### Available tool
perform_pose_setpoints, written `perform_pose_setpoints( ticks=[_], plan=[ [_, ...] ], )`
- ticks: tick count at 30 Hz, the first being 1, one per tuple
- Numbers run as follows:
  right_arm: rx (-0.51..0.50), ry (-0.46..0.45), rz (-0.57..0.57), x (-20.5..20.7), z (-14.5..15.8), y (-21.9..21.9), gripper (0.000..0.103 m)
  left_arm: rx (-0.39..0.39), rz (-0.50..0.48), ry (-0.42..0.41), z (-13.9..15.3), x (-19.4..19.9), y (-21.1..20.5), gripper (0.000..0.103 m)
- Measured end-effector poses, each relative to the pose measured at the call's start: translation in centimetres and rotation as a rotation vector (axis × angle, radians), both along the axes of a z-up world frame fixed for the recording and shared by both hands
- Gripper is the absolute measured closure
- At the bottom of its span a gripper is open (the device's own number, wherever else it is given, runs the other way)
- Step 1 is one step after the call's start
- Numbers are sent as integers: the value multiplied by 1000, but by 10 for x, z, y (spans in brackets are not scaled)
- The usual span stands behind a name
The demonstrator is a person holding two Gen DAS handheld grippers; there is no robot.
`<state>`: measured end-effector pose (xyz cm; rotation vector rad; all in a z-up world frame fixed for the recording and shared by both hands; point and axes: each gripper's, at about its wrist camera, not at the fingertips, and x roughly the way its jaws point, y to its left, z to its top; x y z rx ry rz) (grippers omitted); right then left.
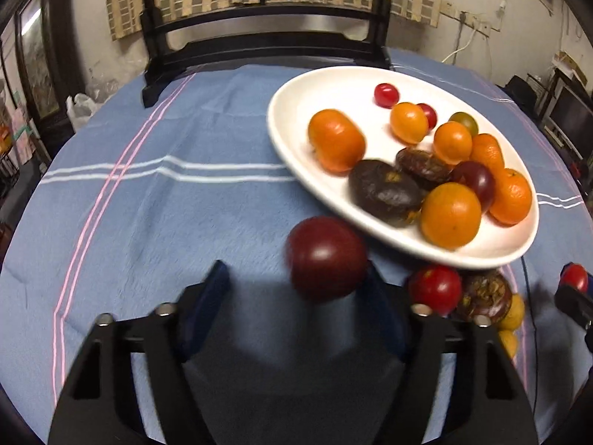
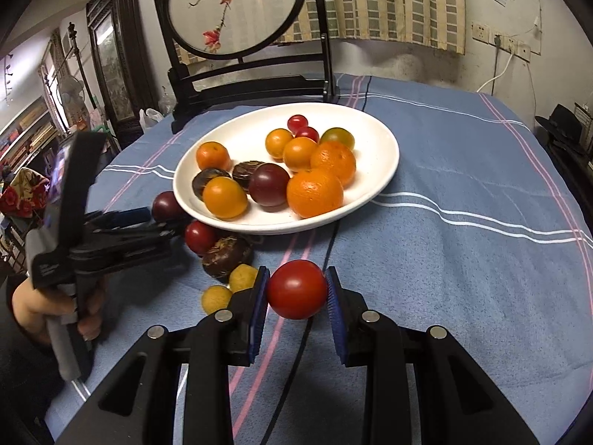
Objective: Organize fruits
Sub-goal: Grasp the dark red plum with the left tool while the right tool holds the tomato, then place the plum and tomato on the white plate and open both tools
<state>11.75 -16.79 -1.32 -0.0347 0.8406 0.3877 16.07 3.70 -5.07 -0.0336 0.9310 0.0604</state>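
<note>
- Most fruit already sits on the plate (image 2: pixel 385 170), centre of the right view; I judge a few pieces are left on the bench (image 2: pixel 463 259), below the plate's lower left rim.
- My right tool (image 2: pixel 294 289) is clamped on a red tomato (image 2: pixel 296 289), low centre.
- My left tool (image 1: pixel 296 282) stands half apart around a dark plum (image 1: pixel 326 257); one pad touches it, no firm grip yet.

Both wrist views look steeply down, close, sharing the plate (image 1: pixel 285 137).
</note>
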Motion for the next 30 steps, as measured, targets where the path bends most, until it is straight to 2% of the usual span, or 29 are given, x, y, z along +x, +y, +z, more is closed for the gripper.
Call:
perform_pose_setpoints(
  ticks=[1,4,10,12,14,17,21,24,30],
  plan=[
    [-1,-1,1,0,1,0,72,-4,-24,-10,2,1,-3,64],
    [-3,-6,-3,0,1,0,72,13,-16,-11,5,-3,-9,63],
    [12,-19,-9,-1,2,-1,72,-91,-4,-1,18,-18,3,63],
    [11,-50,-32,-2,6,-3,72,-118,0,-16,28,-22,7,63],
    [-14,-120,-61,-6,12,-4,72,-130,-5,-44,41,-26,8,63],
    [22,-147,-93,-4,22,-11,72,-142,-20,-92,62,-28,6,63],
    [39,-203,-132,3,39,-11,72,-146,-41,-124,83,-13,-1,63],
    [14,-237,-85,19,50,5,72,-165,-60,-125,90,8,-10,63],
    [-9,-166,-36,59,38,36,72,-155,-41,-105,81,45,-20,63]
  ],
)
